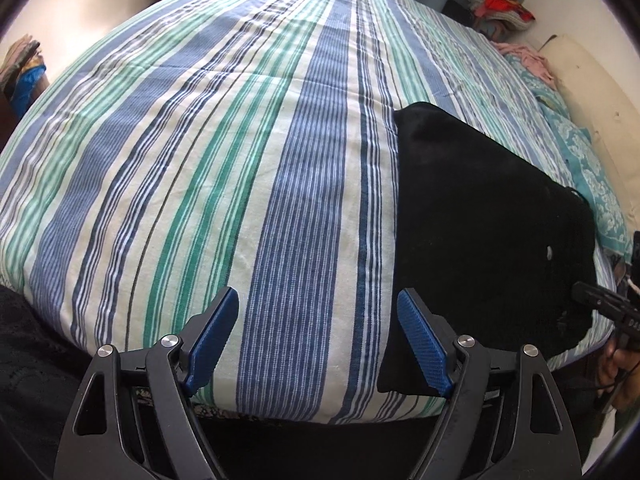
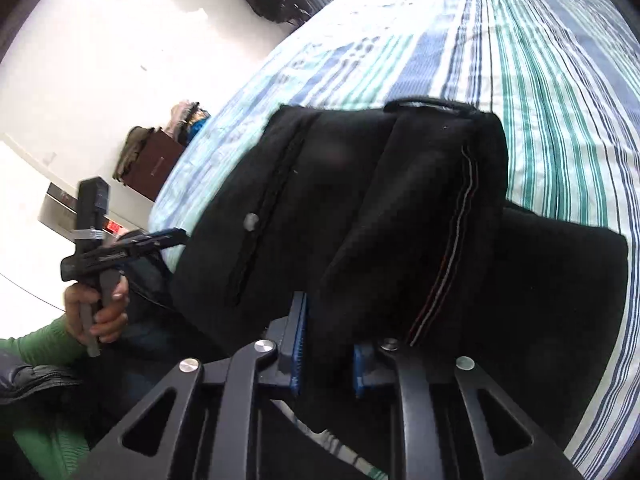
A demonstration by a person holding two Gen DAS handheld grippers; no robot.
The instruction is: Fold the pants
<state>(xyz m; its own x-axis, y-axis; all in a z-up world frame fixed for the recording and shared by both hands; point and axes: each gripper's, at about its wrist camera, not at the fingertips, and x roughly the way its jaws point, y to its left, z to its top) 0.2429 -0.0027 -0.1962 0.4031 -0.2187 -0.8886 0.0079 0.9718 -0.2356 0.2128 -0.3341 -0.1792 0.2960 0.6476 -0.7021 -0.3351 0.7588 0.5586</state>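
Black pants [image 1: 480,220] lie partly folded on the right side of a striped bed sheet [image 1: 240,160], near the bed's front edge. My left gripper [image 1: 318,340] is open just above that edge, its right finger over the pants' left border and its left finger over bare sheet. In the right wrist view my right gripper [image 2: 326,348] is shut on a bunched fold of the pants [image 2: 360,200], which shows a button and a striped seam. The left gripper [image 2: 160,238] appears at the left of that view, beside the pants.
A teal floral cloth [image 1: 588,176] and a pink garment [image 1: 528,60] lie along the bed's right side by the wall. Piled clothes [image 1: 500,8] sit at the far corner. A brown cabinet [image 2: 152,160] stands beyond the bed. A hand [image 2: 96,312] in a green sleeve holds the left gripper.
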